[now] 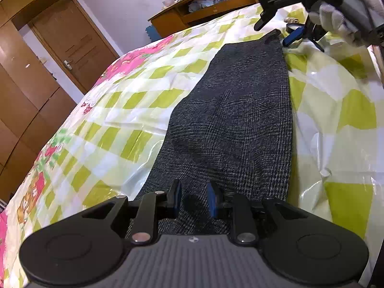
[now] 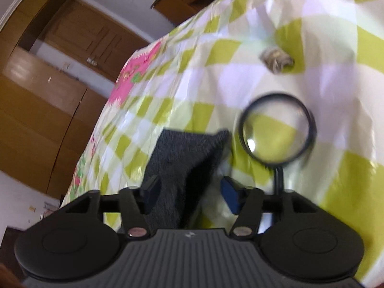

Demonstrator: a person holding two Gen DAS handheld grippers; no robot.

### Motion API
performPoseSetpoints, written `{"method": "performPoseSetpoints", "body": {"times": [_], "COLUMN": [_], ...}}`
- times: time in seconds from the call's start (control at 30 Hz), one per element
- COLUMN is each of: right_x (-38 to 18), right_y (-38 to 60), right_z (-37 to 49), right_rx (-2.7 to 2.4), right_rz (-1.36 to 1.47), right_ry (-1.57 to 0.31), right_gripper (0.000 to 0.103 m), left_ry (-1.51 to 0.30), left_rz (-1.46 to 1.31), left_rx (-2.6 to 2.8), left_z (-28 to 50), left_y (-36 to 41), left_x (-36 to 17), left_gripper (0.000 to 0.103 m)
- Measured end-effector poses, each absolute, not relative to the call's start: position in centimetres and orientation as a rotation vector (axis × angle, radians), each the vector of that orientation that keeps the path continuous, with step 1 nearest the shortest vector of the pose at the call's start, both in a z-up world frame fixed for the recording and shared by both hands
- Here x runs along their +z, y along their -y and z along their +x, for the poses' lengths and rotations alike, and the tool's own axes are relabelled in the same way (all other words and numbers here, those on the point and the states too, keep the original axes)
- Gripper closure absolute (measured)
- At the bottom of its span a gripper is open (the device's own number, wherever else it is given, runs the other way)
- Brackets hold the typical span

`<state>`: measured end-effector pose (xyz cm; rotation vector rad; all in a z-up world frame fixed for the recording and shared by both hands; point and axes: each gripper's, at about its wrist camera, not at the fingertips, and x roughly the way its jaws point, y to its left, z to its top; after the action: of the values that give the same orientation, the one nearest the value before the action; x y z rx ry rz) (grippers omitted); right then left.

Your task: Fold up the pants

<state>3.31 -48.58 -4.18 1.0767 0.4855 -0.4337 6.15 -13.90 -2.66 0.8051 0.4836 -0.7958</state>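
Note:
Dark grey checked pants (image 1: 240, 110) lie flat and lengthwise on a bed under a green, white and pink checked sheet (image 1: 115, 100). My left gripper (image 1: 195, 199) hovers low over the near end of the pants, its fingers apart with cloth showing between them. My right gripper (image 2: 189, 194) is open over the far end of the pants (image 2: 184, 158), whose corner lies between and ahead of its fingers. The right gripper also shows in the left wrist view (image 1: 276, 31), held by a gloved hand (image 1: 345, 7) at the far end of the pants.
A wooden door (image 1: 72, 40) and wardrobes stand at the left beyond the bed. A wooden desk (image 1: 204, 4) with clutter is at the far end. A small crumpled lump (image 2: 277, 60) lies on the sheet. A round mirror (image 2: 276, 129) sticks up from the right gripper.

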Motion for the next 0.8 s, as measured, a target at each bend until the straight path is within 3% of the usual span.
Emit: {"method": "performPoseSetpoints", "body": {"times": [0.23, 0.47, 0.67, 0.8], "right_x": [-2.0, -4.5, -4.0, -4.0], "right_y": [46.9, 46.7, 48.9, 48.0], "right_z": [1.9, 2.5, 4.2, 5.2], "right_rx": [-0.353, -0.405, -0.398, -0.381], "right_rz": [1.030, 1.075, 1.083, 1.029], "right_ry": [-0.499, -0.560, -0.453, -0.518], "right_gripper": [0.040, 0.044, 0.040, 0.040], "left_ry": [-0.487, -0.479, -0.492, -0.502], "left_rz": [0.771, 0.762, 0.751, 0.760], "left_rx": [-0.787, -0.806, -0.798, -0.788], "left_z": [6.3, 6.1, 6.3, 6.2], "left_y": [13.5, 14.0, 14.2, 13.5], "left_x": [-2.6, -2.5, -2.6, -2.8], "left_gripper": [0.065, 0.065, 0.065, 0.064]}}
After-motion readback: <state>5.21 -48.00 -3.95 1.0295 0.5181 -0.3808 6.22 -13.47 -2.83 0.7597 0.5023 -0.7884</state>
